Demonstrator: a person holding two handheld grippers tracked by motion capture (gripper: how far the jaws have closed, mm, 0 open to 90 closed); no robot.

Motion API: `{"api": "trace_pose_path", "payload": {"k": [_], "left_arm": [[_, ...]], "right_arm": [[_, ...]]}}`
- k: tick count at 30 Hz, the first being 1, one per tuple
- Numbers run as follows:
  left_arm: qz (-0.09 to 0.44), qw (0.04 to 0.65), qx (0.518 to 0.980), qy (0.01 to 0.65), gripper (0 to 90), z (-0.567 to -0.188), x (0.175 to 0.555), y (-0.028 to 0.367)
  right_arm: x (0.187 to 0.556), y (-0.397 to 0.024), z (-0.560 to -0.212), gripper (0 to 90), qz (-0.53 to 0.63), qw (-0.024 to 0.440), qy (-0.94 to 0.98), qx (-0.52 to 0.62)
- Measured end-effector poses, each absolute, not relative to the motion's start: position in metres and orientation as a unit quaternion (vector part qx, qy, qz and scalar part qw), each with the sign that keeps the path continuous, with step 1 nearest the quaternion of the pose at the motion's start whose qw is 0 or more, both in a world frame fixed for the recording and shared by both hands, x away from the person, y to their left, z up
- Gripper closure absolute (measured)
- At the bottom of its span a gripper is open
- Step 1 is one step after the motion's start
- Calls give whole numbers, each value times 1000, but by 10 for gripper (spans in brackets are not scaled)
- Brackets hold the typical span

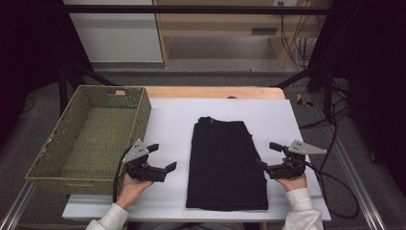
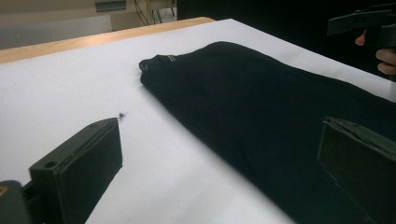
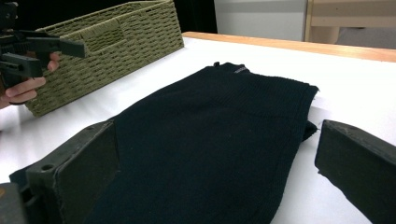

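Note:
A black folded garment [image 1: 225, 163] lies flat on the white table sheet [image 1: 177, 115], collar end away from me. My left gripper [image 1: 163, 156] hovers open just left of it, held in a hand. My right gripper [image 1: 265, 154] is open at the garment's right edge. In the left gripper view the garment [image 2: 261, 102] runs across the right half, and the left gripper [image 2: 217, 140] has its right jaw over the cloth. In the right gripper view the garment [image 3: 210, 121] lies between the wide-apart jaws of the right gripper [image 3: 217, 135].
A woven green basket [image 1: 143, 110] stands empty at the table's left, close to the left gripper; its wall [image 3: 116, 32] shows in the right gripper view. A wooden table edge [image 1: 215, 91] runs along the back. Cables [image 1: 335, 187] trail off the right side.

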State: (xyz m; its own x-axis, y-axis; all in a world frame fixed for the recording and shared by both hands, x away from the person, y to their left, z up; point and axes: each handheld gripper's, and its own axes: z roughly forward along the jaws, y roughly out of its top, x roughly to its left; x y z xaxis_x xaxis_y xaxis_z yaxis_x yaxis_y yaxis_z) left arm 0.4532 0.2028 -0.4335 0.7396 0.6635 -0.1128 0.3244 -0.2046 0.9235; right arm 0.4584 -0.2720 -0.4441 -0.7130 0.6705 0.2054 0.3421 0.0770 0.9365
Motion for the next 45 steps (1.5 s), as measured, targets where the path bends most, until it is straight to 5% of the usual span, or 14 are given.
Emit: {"api": "trace_pose_path", "payload": {"k": [45], "left_arm": [[148,509,774,346,0,-424,470,178]], "right_arm": [[453,-264,-437,3,570,144,731,346]]}}
